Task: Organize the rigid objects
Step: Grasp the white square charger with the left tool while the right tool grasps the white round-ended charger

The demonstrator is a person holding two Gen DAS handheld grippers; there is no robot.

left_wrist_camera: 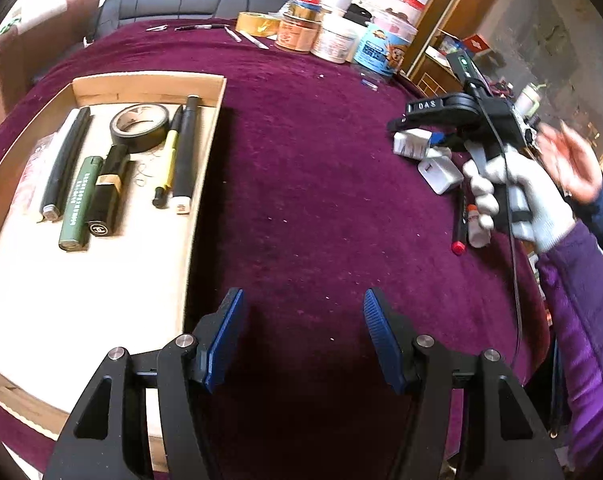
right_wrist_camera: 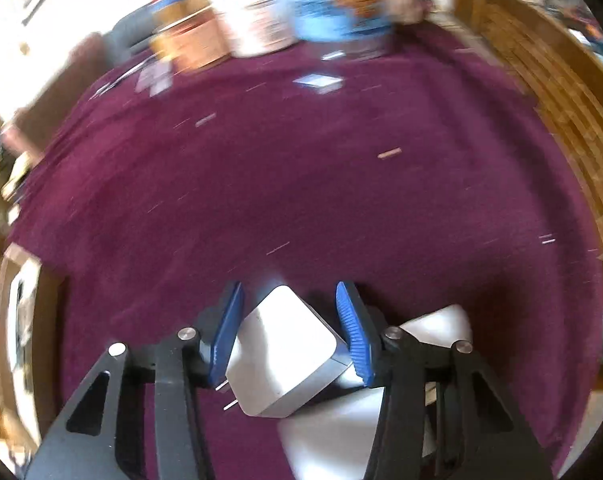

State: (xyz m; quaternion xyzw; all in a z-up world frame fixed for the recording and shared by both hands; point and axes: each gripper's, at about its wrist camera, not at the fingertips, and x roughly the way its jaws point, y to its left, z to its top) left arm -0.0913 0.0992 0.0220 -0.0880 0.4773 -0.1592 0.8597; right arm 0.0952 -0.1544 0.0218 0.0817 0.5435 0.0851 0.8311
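Observation:
A wooden tray (left_wrist_camera: 149, 80) on the left holds pens, a black tape roll (left_wrist_camera: 139, 126), a green tube (left_wrist_camera: 79, 196) and a black lipstick (left_wrist_camera: 105, 196). My left gripper (left_wrist_camera: 303, 300) hovers open over the purple cloth just right of the tray, with nothing between its blue pads. At the right, a gloved hand (left_wrist_camera: 517, 192) holds my right gripper (left_wrist_camera: 411, 136) over a small pile of white items. In the right wrist view, my right gripper (right_wrist_camera: 289, 286) has both pads against a white plug-in charger (right_wrist_camera: 285, 344). Two more white pieces (right_wrist_camera: 329, 432) lie under it.
Another white charger (left_wrist_camera: 441, 174), a red-capped pen (left_wrist_camera: 458, 224) and a small white bottle (left_wrist_camera: 477, 228) lie by the right hand. Jars and tubs (left_wrist_camera: 333, 36) and a yellow tape roll (left_wrist_camera: 257, 22) line the far edge. A wooden shelf (right_wrist_camera: 561, 120) stands at the right.

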